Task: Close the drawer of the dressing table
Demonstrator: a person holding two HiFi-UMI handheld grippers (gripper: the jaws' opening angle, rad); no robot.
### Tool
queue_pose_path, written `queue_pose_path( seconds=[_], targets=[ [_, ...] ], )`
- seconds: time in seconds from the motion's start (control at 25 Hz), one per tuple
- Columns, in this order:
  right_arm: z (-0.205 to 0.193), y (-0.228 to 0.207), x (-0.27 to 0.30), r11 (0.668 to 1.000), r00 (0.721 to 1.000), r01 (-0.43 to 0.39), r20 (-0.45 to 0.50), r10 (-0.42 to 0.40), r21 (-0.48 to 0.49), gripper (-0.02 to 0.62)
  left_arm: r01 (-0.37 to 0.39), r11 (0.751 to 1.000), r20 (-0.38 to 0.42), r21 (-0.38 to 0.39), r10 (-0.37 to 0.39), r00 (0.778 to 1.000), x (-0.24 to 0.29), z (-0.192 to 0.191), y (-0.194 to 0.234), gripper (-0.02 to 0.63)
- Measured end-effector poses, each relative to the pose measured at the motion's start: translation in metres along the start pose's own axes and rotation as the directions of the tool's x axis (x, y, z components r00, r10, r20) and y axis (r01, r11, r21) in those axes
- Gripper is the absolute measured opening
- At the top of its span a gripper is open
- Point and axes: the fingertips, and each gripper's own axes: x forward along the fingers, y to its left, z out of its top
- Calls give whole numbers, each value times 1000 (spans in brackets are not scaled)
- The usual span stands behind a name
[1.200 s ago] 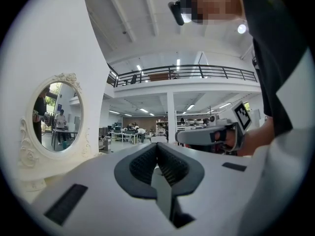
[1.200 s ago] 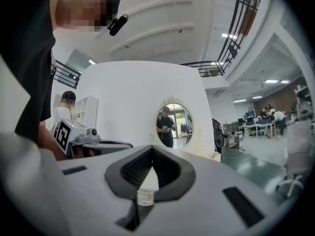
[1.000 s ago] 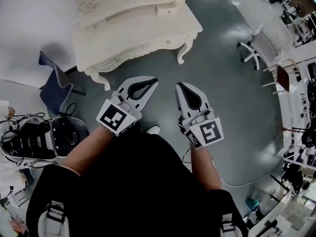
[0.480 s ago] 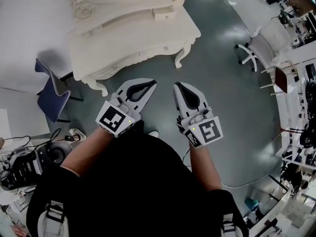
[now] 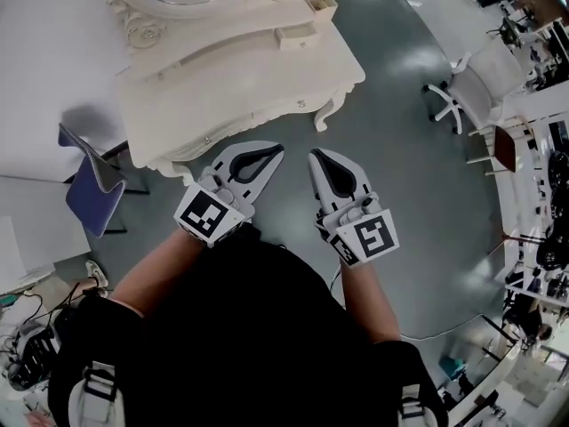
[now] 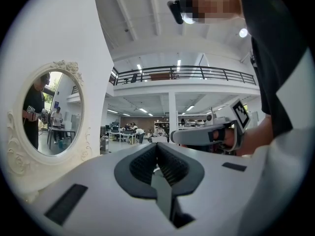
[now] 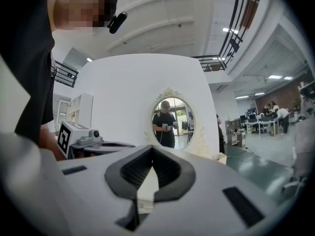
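Two empty, closed tools, your left gripper (image 5: 274, 148) and right gripper (image 5: 315, 157), came nearer the dressing table (image 5: 240, 83), not yet touching.

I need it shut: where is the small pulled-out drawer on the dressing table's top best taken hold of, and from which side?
Probably its front panel: the drawer juts toward the front edge of the dressing table, so approach from the front, tongs level.

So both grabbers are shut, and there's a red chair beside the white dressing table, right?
Not red: the chair beside the dressing table is blue, as the head view shows. The left grabber and right grabber are indeed shut.
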Motion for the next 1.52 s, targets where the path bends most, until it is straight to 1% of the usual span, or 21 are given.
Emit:
queue_pose_path(
  seconds=[0.52, 0.68, 0.84, 1.04, 1.2, 1.52],
  targets=[
    [2, -17, 80, 999, 999, 33, -13, -33, 1, 3, 36, 999, 3, -7, -36, 999, 10, -1, 82, -5],
    [0, -17, 97, 999, 999, 51, -16, -50, 10, 3, 55, 998, 3, -13, -55, 998, 10, -3, 99, -5],
    [-4, -23, 109, 998, 998, 60, -20, -59, 14, 3, 30, 999, -17, -32, -30, 999, 14, -7, 119, -5],
    [-7, -41, 115, 998, 997, 67, -31, -66, 17, 3, 51, 998, 3, -39, -51, 999, 27, -14, 125, -5],
    [-6, -63, 125, 999, 999, 49, -25, -48, 21, 3, 28, 999, 0, -29, -28, 1000, 45, -15, 136, -6],
    [5, -118, 152, 999, 999, -31, -16, 32, 8, 3, -30, 1000, -2, -1, 30, 1000, 96, -3, 162, -5]
  ],
)
